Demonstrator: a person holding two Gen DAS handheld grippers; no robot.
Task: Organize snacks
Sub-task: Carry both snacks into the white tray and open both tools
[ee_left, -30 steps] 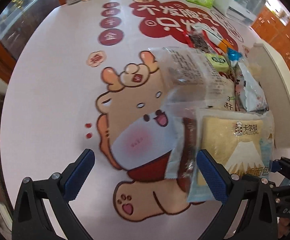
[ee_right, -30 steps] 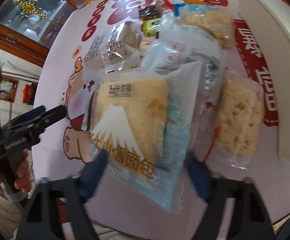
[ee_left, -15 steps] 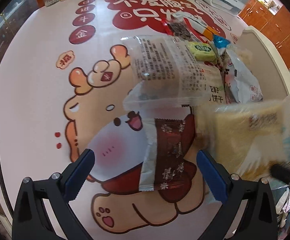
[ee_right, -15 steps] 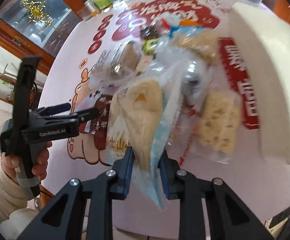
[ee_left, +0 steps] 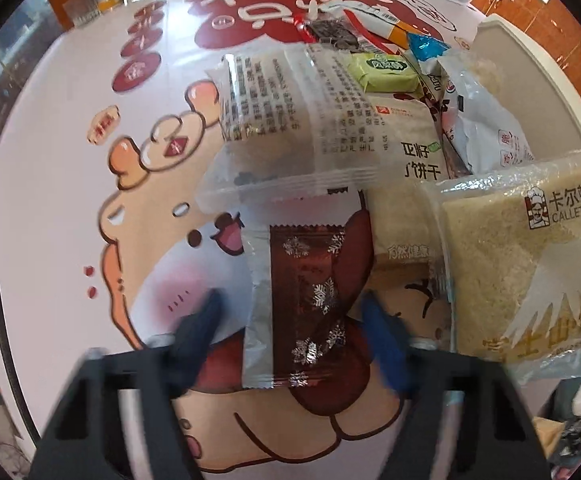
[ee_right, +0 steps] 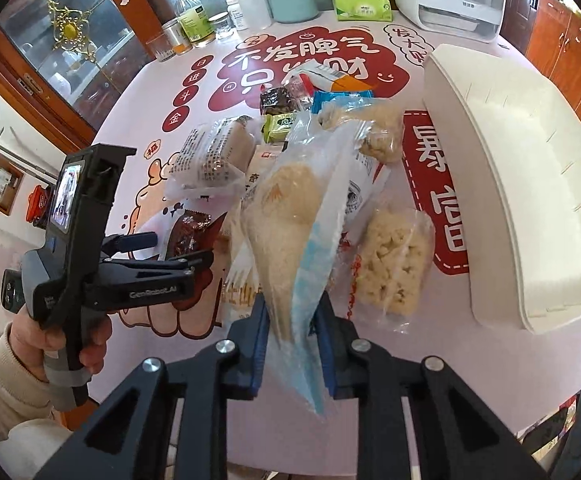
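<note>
Clamped by right gripper [ee_right: 292,330]: clear-and-blue bread packet [ee_right: 290,240], lifted above pink cartoon tablecloth [ee_right: 194,80]. Spread apart, left gripper [ee_left: 290,332], straddling flat brown snowflake-print wrapper [ee_left: 310,304] beside white plastic bin [ee_right: 530,184].

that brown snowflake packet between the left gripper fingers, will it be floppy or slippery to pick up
The brown snowflake packet looks thin and flat, so probably light and somewhat floppy. Its shiny foil wrapper may slip in the left gripper, which is open around it. Its far end lies under a clear packet, so lifting may drag that.
</note>
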